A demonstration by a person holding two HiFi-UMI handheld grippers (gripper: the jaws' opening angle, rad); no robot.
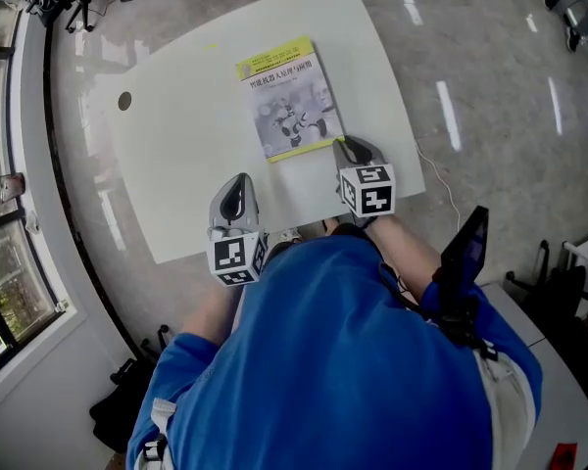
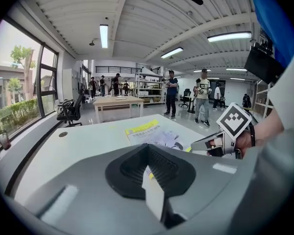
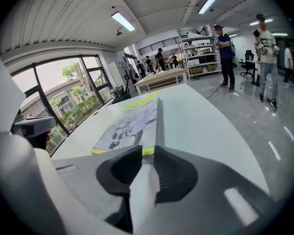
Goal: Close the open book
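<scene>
Notably, only the gripper views show the hall's windows [image 3: 63,87] and standing people [image 2: 172,93]. The head view shows the white table [image 1: 176,135] with the closed book [image 1: 289,96] lying cover up. The right gripper [image 1: 348,146] is at the book's near corner, jaws slightly spread and empty. The left gripper [image 1: 237,180] has its jaws pressed together.

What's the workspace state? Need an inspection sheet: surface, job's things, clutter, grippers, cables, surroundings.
surface: white table, one grommet hole toward its far left.
job's things: book lies flat, closed, cover up.
clutter: nothing seen.
grippers: right gripper at the book's near right corner, jaws slightly apart, not gripping; left gripper near the table's front edge, shut, empty.
cables: thin cable on the floor right of the table.
surroundings: windows on the left; people standing beyond a worktable.
</scene>
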